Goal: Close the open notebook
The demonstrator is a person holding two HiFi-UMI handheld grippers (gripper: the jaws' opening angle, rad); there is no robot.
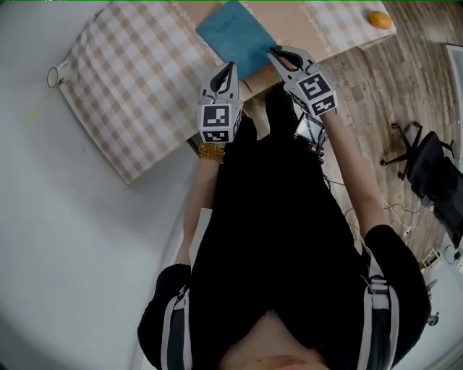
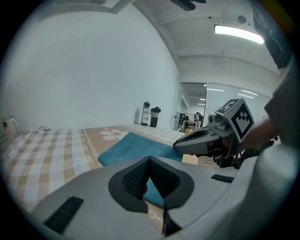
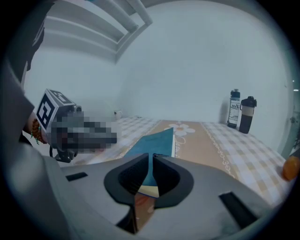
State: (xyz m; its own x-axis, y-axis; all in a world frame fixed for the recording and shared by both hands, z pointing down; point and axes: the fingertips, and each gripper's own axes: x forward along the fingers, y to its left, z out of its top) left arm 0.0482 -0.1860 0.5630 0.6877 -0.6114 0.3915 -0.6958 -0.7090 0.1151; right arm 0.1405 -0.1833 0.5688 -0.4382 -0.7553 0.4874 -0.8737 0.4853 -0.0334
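Observation:
The teal notebook point(image 1: 233, 35) lies shut and flat on the tan runner of the checked tablecloth point(image 1: 123, 79), cover up, with the word "notebook" showing in the left gripper view point(image 2: 133, 147). My left gripper point(image 1: 231, 66) hovers just before its near edge, jaws together and empty point(image 2: 150, 159). My right gripper point(image 1: 275, 52) is at the notebook's near right corner, a little above it. Its jaws stand almost together with only a thin slit point(image 3: 151, 157), and nothing shows between them. The notebook point(image 3: 157, 140) lies beyond them.
A white mug point(image 1: 54, 76) stands at the table's far left corner. Two bottles point(image 3: 241, 115) stand at the far end. An orange fruit point(image 1: 379, 19) sits at the right edge. An office chair point(image 1: 427, 162) is on the wooden floor to the right.

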